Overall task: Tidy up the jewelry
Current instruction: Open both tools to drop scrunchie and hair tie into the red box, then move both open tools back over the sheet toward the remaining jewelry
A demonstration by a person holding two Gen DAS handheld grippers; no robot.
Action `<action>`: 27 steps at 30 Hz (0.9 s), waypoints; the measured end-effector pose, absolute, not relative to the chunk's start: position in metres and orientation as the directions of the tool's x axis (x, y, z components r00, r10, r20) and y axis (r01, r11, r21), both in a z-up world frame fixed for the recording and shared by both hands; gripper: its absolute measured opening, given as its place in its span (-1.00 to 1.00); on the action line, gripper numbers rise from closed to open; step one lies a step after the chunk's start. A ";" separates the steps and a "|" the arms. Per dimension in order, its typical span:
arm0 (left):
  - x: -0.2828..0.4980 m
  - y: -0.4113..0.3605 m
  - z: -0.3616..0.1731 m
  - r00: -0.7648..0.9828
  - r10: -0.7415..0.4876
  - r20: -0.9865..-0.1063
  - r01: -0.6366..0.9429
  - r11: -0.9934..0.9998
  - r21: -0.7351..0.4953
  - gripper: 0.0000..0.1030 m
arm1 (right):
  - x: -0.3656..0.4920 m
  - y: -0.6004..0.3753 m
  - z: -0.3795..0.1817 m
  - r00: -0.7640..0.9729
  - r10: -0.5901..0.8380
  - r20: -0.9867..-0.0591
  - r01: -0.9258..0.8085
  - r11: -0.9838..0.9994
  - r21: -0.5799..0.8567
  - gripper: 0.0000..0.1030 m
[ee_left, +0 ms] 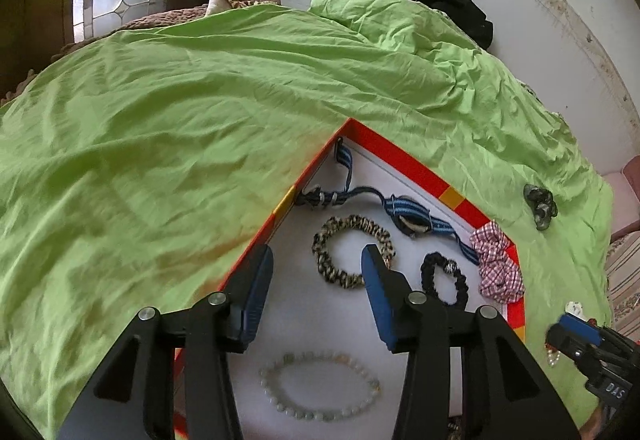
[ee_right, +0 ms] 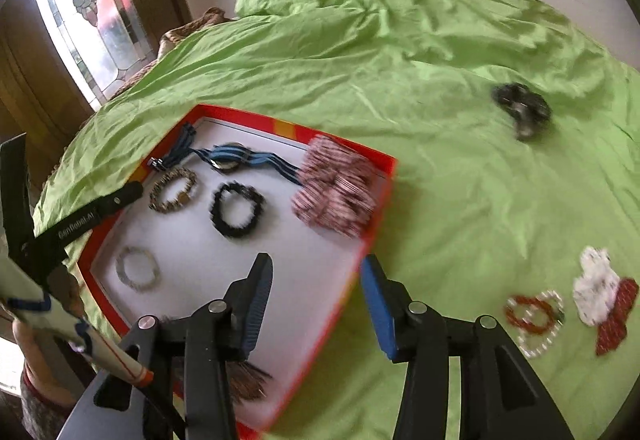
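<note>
Red-rimmed white tray (ee_right: 382, 200) gathers sorted pieces; left gripper (ee_left: 316, 272) and right gripper (ee_right: 316, 280) hover, jaws apart, empty

A red-rimmed white cardboard tray (ee_right: 352, 264) is lying on the lime-green bedsheet (ee_right: 460, 200), holding a red-and-white gingham fabric scrunchie (ee_right: 336, 192), a leopard-print fabric scrunchie (ee_left: 352, 252) and a blue-striped strap watch (ee_right: 232, 160).
</note>
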State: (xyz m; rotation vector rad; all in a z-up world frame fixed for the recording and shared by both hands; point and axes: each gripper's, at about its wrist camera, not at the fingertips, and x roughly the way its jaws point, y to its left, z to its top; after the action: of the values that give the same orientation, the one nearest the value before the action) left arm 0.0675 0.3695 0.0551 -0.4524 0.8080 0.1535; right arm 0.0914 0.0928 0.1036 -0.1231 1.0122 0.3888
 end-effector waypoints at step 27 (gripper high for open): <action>-0.009 0.155 0.104 0.685 -0.050 -0.727 0.007 0.998 -0.062 0.04 | -0.003 -0.149 0.093 0.560 0.103 -0.822 -0.090 0.994 0.063 0.11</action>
State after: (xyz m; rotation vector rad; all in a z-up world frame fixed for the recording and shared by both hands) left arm -0.0092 0.1548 0.1037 -0.0557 0.8153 -0.0320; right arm -0.0026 -0.1488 0.0932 0.0144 0.9703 0.1139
